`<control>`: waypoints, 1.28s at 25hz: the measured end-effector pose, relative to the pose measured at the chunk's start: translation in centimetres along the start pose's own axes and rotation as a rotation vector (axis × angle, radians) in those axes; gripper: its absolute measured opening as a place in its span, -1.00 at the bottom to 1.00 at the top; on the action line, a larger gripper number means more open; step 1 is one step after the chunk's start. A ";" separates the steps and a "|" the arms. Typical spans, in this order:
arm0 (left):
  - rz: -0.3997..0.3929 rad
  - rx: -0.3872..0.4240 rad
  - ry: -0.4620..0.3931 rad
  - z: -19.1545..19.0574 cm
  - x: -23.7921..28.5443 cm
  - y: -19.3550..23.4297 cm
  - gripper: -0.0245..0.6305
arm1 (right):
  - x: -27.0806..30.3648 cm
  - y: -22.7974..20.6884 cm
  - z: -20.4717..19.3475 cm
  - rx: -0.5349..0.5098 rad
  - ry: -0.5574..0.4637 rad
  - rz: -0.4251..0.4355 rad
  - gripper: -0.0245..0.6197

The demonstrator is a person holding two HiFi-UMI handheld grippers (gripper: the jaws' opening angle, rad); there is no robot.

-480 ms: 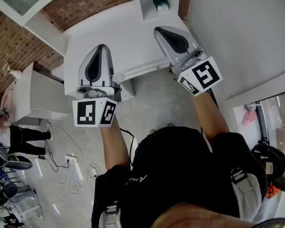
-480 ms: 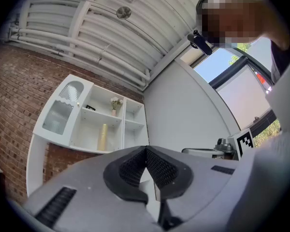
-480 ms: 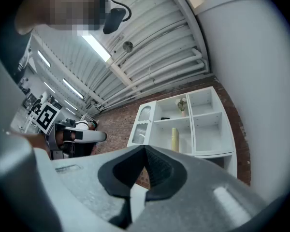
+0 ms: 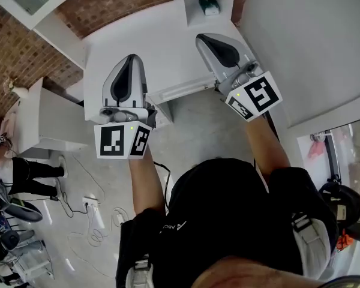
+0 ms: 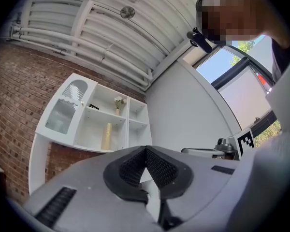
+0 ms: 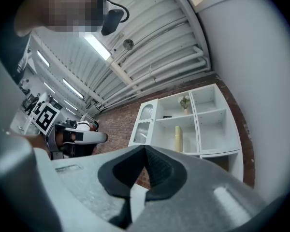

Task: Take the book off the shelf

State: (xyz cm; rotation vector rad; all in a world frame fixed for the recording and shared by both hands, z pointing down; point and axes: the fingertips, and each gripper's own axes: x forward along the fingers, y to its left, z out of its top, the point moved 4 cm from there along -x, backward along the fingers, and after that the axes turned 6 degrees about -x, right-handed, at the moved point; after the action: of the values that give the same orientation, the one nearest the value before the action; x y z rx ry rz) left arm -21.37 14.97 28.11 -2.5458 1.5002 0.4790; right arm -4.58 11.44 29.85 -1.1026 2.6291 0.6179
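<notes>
No item on the white shelf unit (image 6: 209,129) reads plainly as a book. My best guess is the tall pale-yellow upright thing (image 6: 178,139) in the middle compartment, at the centre of the right gripper view. A small dark flat item (image 5: 93,107) lies in the compartment above it, beside a small vase of flowers (image 5: 118,104). Neither shape is clear from here, so the first risk is going for the wrong one.

The left gripper (image 5: 146,150) and the right gripper (image 6: 145,150) are both clenched, pads meeting at the tips with nothing between them, and both are well apart from the shelf. If a gripper arrives closed, it will likely shove the upright thing over or deeper into its compartment, so the jaws must part first. A reach that comes in too high could knock the vase. A pinch near the top of so slim a thing may tip it out sideways.
</notes>
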 end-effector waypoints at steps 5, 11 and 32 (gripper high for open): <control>-0.006 -0.008 -0.015 0.4 -0.1 2.2 -0.93 | 1.2 1.1 -0.3 -0.019 0.014 -0.016 -0.92; -0.020 0.004 -0.023 0.3 1.7 4.2 -0.93 | 3.2 0.2 -1.1 -0.029 0.016 -0.039 -0.92; 0.219 0.057 -0.061 -0.2 31.0 13.8 -0.93 | 19.0 -24.2 -6.8 -0.005 -0.055 0.111 -0.92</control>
State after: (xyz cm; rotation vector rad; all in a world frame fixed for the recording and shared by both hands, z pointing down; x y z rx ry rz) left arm -19.42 -17.44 18.08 -2.3144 1.7532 0.5282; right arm -0.60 -18.83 21.97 -0.9325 2.6561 0.6678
